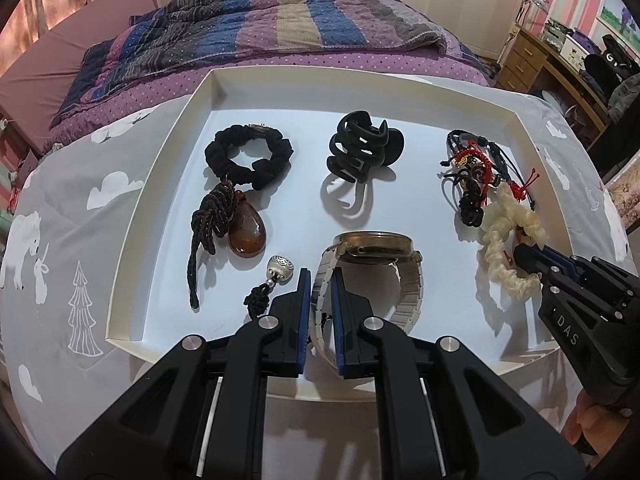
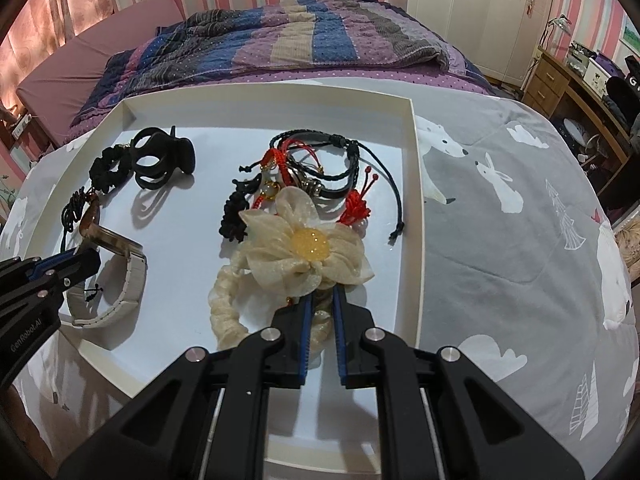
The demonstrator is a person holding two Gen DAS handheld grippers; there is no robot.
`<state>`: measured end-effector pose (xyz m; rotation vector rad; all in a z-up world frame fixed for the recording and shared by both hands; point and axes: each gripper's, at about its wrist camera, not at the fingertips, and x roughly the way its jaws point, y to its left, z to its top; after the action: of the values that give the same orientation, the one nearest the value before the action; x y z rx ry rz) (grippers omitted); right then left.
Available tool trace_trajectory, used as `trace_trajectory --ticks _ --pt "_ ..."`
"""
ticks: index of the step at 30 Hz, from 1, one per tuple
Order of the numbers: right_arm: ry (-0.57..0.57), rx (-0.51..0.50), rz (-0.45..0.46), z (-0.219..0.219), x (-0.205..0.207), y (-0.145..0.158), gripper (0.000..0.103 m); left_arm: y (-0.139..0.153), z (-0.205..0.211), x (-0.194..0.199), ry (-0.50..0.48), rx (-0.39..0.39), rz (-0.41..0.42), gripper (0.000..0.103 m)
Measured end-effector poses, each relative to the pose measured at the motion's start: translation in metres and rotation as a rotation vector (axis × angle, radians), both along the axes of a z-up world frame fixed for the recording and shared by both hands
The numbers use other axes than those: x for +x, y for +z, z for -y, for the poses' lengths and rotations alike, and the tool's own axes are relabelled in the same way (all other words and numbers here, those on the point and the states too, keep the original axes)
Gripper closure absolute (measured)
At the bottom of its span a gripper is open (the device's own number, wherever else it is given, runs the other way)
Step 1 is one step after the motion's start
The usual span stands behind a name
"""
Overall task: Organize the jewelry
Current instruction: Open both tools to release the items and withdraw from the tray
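The left gripper (image 1: pixel 321 280) is pinching the band of the one watch (image 1: pixel 372 256), hiding part of it. The right gripper (image 2: pixel 322 294) is clamping the cream scrunchie (image 2: pixel 304 252), its loop partly hidden under its flower. Both are lying in the white tray (image 1: pixel 168 184), beside one black claw clip (image 1: pixel 362 152) and tangled cords (image 2: pixel 320 164) too knotted for counting.
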<state>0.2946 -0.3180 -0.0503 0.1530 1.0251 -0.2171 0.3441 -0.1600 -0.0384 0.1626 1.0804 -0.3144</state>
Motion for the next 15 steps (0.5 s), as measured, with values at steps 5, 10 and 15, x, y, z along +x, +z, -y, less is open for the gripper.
trace_trajectory --ticks 5,10,15 --pt "-0.006 -0.008 -0.009 -0.002 0.001 0.002 0.089 0.005 -0.002 -0.003 0.019 -0.002 0.024 0.079" --pt "-0.006 0.017 0.003 0.002 0.0 0.003 0.066 0.011 0.001 -0.009 0.015 0.006 0.056 0.062" --pt "0.007 -0.001 0.031 -0.005 -0.002 0.008 0.053 0.014 -0.002 -0.015 0.026 0.015 0.071 0.051"
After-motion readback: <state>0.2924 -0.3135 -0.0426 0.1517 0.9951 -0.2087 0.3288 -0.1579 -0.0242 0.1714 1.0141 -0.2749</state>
